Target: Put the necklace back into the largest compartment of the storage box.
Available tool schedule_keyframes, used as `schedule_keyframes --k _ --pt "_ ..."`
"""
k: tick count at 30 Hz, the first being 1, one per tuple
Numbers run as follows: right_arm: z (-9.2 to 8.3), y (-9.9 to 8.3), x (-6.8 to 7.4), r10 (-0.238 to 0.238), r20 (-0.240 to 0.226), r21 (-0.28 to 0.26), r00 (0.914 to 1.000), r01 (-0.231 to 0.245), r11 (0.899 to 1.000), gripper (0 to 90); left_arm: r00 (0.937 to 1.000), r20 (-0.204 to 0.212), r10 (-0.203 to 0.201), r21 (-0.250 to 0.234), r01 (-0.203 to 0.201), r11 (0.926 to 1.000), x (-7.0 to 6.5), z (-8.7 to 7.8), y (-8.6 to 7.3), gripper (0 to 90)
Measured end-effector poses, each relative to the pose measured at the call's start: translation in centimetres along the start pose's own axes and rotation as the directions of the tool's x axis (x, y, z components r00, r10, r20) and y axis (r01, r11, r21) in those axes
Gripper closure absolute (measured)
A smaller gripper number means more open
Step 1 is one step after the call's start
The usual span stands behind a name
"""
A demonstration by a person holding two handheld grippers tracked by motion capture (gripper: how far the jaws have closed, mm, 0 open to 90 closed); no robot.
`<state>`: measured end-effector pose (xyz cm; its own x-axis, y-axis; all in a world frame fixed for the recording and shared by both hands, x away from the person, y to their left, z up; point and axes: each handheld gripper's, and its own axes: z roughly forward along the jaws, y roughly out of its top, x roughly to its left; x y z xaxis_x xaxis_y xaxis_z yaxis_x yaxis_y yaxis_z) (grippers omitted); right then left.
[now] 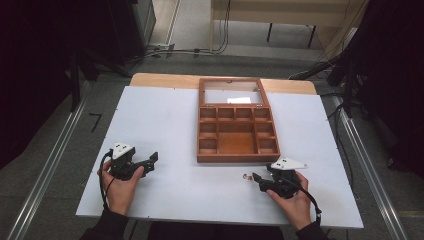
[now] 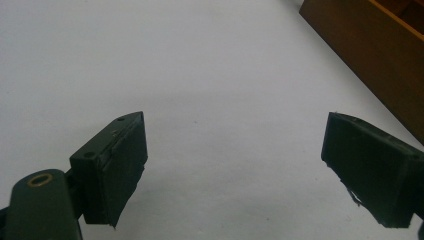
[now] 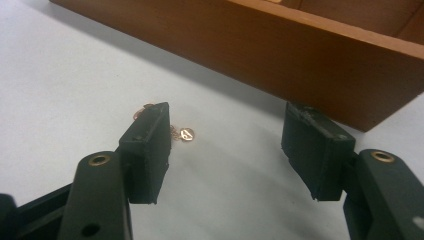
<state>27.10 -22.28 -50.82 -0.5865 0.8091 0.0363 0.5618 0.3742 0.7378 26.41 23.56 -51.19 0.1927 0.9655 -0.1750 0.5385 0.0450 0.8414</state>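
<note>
A small gold trinket on a fine chain point(image 1: 245, 176) lies on the white tabletop point(image 1: 165, 125), just in front of the near wall of an open wooden box point(image 1: 237, 150) with several compartments. My right gripper point(image 1: 260, 179) rests low on the table right of the trinket, pointing left, open. In the right gripper view the trinket point(image 3: 184, 134) lies by the tip of the left jaw, which hides part of it; the gripper point(image 3: 227, 120) touches nothing, and the box wall point(image 3: 300, 55) is close behind. My left gripper point(image 1: 152, 160) is open over bare table at the left point(image 2: 235, 135).
The box's lid point(image 1: 231, 91) lies open flat toward the far edge, with a white card point(image 1: 238, 100) in it. Metal rails point(image 1: 50, 165) run along both sides of the table. A corner of the box point(image 2: 380, 45) is at the upper right in the left gripper view.
</note>
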Motion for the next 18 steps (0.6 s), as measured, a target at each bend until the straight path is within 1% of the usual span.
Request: schedule_keyframes --k 10,18 --pt "0.36 0.19 0.57 -0.019 -0.01 -0.001 0.9998 0.019 1.0 39.2 1.0 0.0 0.0 0.001 0.0 1.0 0.02 -0.02 0.01 11.7" --pt "0.48 0.29 0.92 -0.032 -0.018 -0.008 0.9993 0.031 0.999 46.0 1.0 0.0 0.003 0.004 -0.003 1.0 0.03 0.02 0.0 11.7"
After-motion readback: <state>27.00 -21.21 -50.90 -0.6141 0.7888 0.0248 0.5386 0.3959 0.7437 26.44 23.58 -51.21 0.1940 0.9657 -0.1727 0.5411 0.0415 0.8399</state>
